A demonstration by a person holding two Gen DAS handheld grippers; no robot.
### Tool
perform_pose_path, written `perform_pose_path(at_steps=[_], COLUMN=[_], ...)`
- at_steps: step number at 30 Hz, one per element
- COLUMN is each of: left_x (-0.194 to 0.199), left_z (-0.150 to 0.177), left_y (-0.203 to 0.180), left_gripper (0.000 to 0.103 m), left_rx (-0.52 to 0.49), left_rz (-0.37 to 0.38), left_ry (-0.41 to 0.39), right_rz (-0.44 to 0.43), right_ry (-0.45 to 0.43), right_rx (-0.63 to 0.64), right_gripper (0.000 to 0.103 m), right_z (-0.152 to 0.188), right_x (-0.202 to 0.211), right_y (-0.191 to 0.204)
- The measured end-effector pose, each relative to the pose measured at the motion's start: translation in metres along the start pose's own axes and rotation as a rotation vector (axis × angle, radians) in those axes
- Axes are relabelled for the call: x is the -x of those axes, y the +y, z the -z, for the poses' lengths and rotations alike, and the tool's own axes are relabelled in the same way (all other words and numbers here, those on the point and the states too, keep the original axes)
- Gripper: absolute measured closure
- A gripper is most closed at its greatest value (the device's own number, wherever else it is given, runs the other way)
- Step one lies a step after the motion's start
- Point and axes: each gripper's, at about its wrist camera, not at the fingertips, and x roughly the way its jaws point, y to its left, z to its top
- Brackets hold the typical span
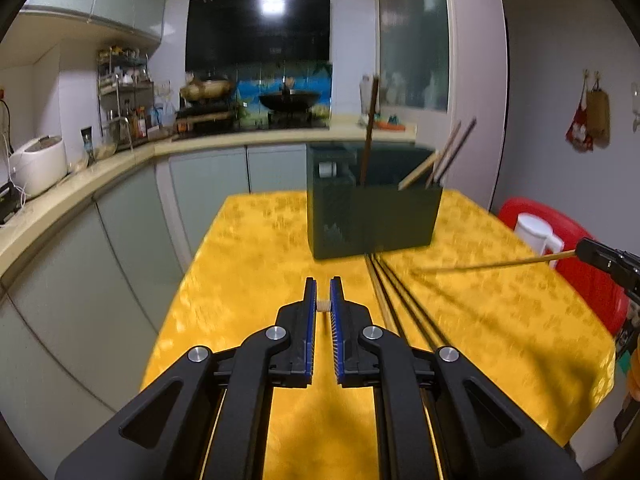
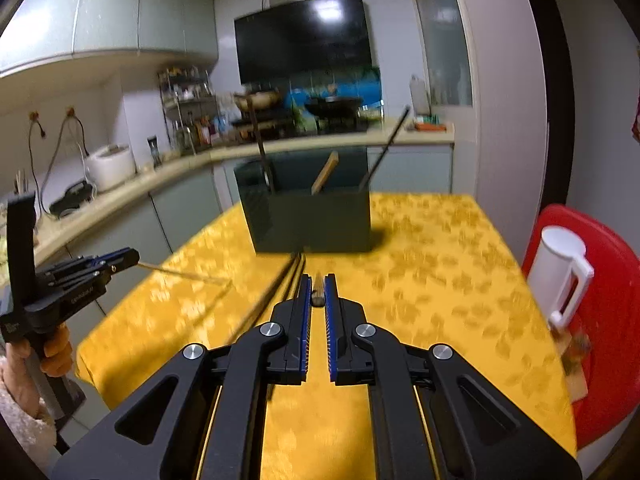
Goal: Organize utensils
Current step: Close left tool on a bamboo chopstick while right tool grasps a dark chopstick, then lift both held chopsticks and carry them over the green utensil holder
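Observation:
A dark green utensil holder (image 1: pixel 372 216) stands on the yellow table (image 1: pixel 256 240) with several chopsticks (image 1: pixel 370 128) leaning in it; it also shows in the right wrist view (image 2: pixel 312 220). Dark chopsticks (image 1: pixel 394 300) lie on the cloth in front of it. My left gripper (image 1: pixel 323 286) is shut on a light wooden chopstick (image 1: pixel 323 305), seen end-on; in the right wrist view the gripper (image 2: pixel 124 258) holds the chopstick (image 2: pixel 188 276) out over the table. My right gripper (image 2: pixel 318 282) is shut on a wooden chopstick (image 2: pixel 318 292), which shows long in the left wrist view (image 1: pixel 500 264).
A red stool (image 2: pixel 600 320) with a white jug (image 2: pixel 560 272) stands at the table's right edge. A kitchen counter (image 1: pixel 80 184) with a rice cooker (image 1: pixel 38 164) runs along the left and back. Table edges drop off at left and front.

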Motion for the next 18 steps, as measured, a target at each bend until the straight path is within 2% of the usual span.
perform_pose_path(at_steps=[7, 18], left_x=[0.002, -0.019], left_z=[-0.028, -0.058], left_y=[0.008, 0.008], left_gripper=[0.096, 0.096], left_rx=[0.003, -0.017], left_rz=[0.006, 0.02], left_ry=[-0.045, -0.016], right_rz=[-0.038, -0.044], right_ry=[-0.042, -0.021], right_rx=[0.005, 0.003], right_gripper=[0.096, 0.096], right_z=[-0.04, -0.08], right_x=[-0.003, -0.025], right_y=[-0.001, -0.005])
